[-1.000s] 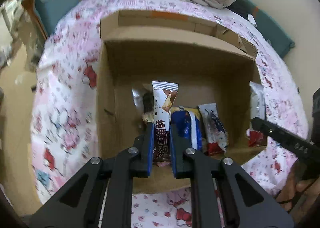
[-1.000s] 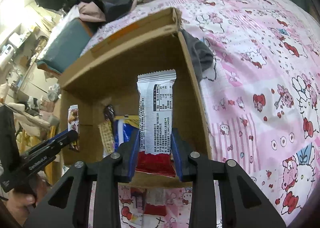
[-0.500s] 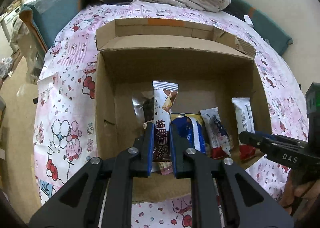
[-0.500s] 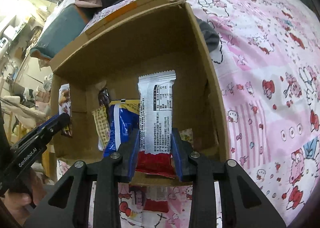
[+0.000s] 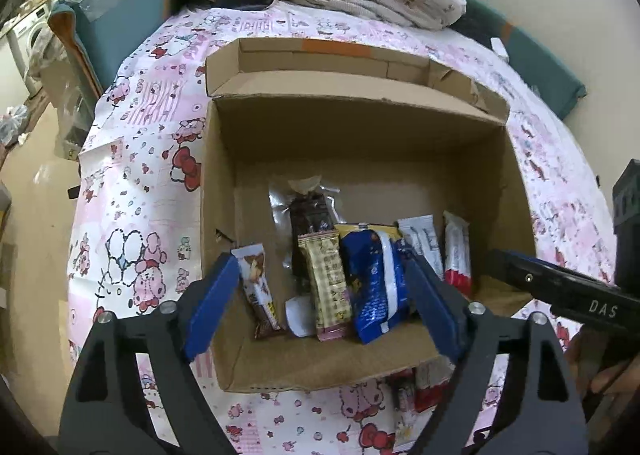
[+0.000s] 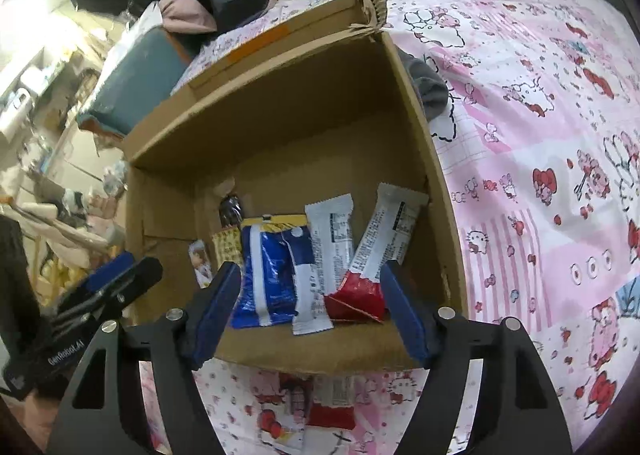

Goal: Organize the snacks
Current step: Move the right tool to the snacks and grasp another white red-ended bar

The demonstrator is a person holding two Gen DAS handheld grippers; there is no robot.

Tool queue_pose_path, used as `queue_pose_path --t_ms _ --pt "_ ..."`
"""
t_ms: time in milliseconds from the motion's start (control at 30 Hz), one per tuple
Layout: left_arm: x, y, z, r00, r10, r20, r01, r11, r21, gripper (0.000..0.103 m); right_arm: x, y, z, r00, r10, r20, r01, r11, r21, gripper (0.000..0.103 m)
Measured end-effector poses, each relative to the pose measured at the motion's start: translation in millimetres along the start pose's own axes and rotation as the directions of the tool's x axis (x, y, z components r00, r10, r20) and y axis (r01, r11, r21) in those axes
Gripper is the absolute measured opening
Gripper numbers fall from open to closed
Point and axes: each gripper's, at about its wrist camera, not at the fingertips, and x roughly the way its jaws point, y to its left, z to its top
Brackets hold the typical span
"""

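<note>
Sitting on a pink cartoon-print bedsheet (image 5: 132, 191), the cardboard box (image 5: 360, 119) holds the snacks in a row near its front wall. Left gripper (image 5: 320, 295) has just been opening, jaws spread, brown-and-white bar (image 5: 258, 287) dropped beside the box's left wall. Right gripper (image 6: 310, 303) has also just been opening, red-and-white bar (image 6: 376, 255) released near the box's right wall. Blue packet (image 5: 374, 279) lies mid-box. More packets (image 6: 332, 399) lie on the sheet in front of the box. "DAS" and "GenRobot.AI" read on the grippers.

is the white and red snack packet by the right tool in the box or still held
In the brown cardboard box: the white and red snack packet leans tilted inside, and the right tool, just opened, no longer presses it.
</note>
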Motion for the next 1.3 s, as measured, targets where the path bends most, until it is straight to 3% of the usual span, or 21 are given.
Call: queue_pose_path --t_ms 267,400,600,733,967,1167,1300 --pt "-9 6 -2 1.0 -0.018 -0.007 0.018 0.999 -0.033 0.084 -18 6 -8 0.999 -0.004 0.049 0.005 1.0 -0.024 0.075" --pt "-20 6 -6 0.996 -0.081 -0.038 0.079 0.996 -0.038 0.084 -26 8 -16 0.999 -0.011 0.045 0.012 1.0 -0.021 0.075" --pt "-35 7 -23 0.998 -0.053 -0.042 0.052 0.998 -0.043 0.084 -45 16 -32 0.995 0.056 0.076 -0.054 0.998 -0.027 0.075" --pt "-45 9 -32 0.997 -0.067 -0.044 0.065 0.996 -0.058 0.084 -45 13 -50 0.998 0.041 0.043 -0.041 0.999 -0.012 0.076" --pt "-57 16 -50 0.998 -0.015 -0.057 0.011 0.998 -0.064 0.085 -43 6 -71 0.999 0.033 0.002 -0.033 0.998 0.062 0.076" --pt "-56 40 -70 0.993 0.003 -0.122 -0.022 0.988 -0.154 0.085 -32 -1 -85 0.998 -0.014 -0.058 0.019 0.995 0.093 0.076" --pt "-48 51 -80 0.984 0.051 -0.173 -0.082 0.98 -0.18 0.085 -16 -5 -94 0.981 -0.14 -0.135 0.149 0.987 0.055 0.076"
